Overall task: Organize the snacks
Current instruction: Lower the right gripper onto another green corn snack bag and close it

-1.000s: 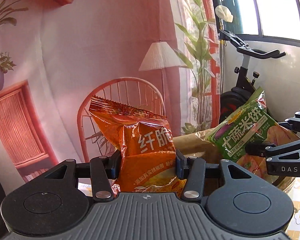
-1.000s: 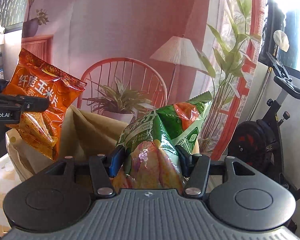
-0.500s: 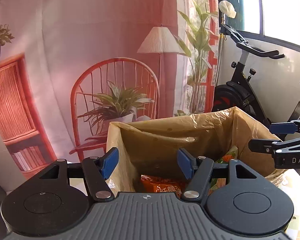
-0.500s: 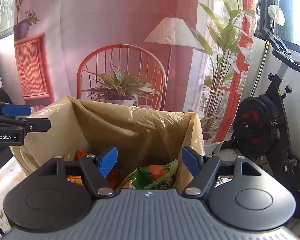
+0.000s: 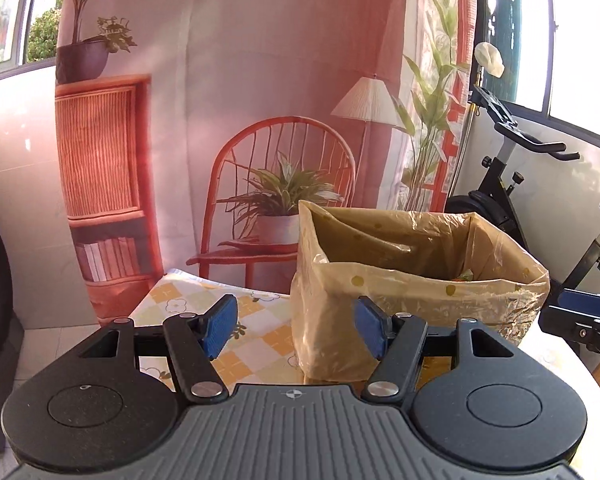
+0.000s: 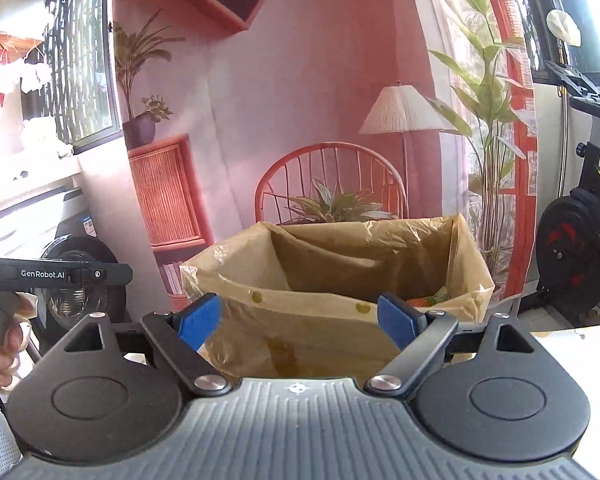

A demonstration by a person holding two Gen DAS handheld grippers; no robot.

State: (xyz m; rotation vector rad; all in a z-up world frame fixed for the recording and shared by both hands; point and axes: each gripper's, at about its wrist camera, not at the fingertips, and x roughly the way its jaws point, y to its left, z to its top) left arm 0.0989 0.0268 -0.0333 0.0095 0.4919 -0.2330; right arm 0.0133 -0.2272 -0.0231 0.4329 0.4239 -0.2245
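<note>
A box lined with a tan plastic bag point(image 5: 420, 280) point(image 6: 332, 280) stands on the checked tablecloth. Only a sliver of the snack packets point(image 6: 430, 300) point(image 5: 462, 277) shows over its rim. My left gripper point(image 5: 294, 330) is open and empty, set back from the box's near left corner. My right gripper point(image 6: 296, 320) faces the box's front wall from a short way off; its jaws are opening and hold nothing. Each gripper shows at the edge of the other's view: the right one point(image 5: 580, 312), the left one point(image 6: 56, 274) with a hand on it.
The tablecloth point(image 5: 204, 308) with yellow checks and flowers runs left of the box. A printed backdrop point(image 5: 260, 120) of a chair, lamp and plants hangs behind the table. An exercise bike point(image 5: 508, 184) point(image 6: 580, 240) stands at the right. A washing machine point(image 6: 76, 264) is at the left.
The orange packet and the green packet were let go into the lined box. Both grippers opened and pulled back from the box, the left one toward the left.
</note>
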